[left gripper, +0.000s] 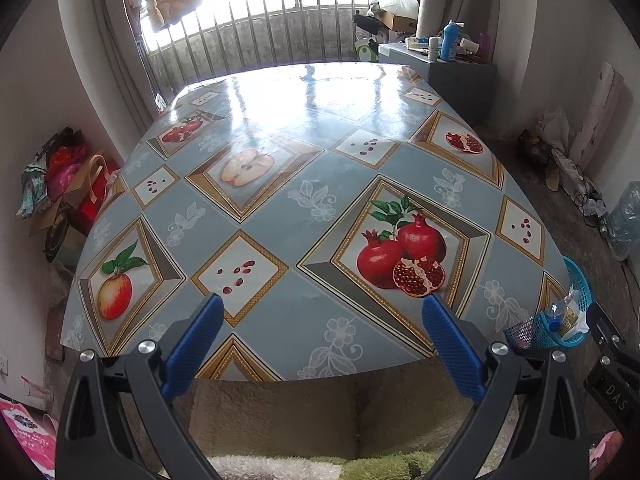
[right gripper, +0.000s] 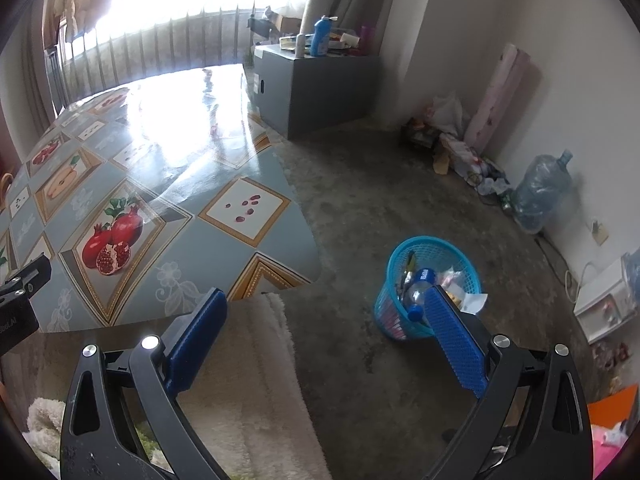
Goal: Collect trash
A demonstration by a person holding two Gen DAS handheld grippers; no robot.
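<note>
— Blue mesh basket (right gripper: 428, 288) — where is it?
— On the floor (right gripper: 360, 208), right of the counter (left gripper: 280, 208), holding a bottle (right gripper: 418, 294) and wrappers.
— The claws?
— Left claw (left gripper: 324, 300) released above the counter's near edge; right claw (right gripper: 326, 294) released, empty — near the basket.

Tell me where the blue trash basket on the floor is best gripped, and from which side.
Probably the blue mesh basket's bare top rim at the far edge, coming from above with one finger inside. It stands upright and open-topped on the floor; the near rim is crowded by a bottle and wrappers.
</note>
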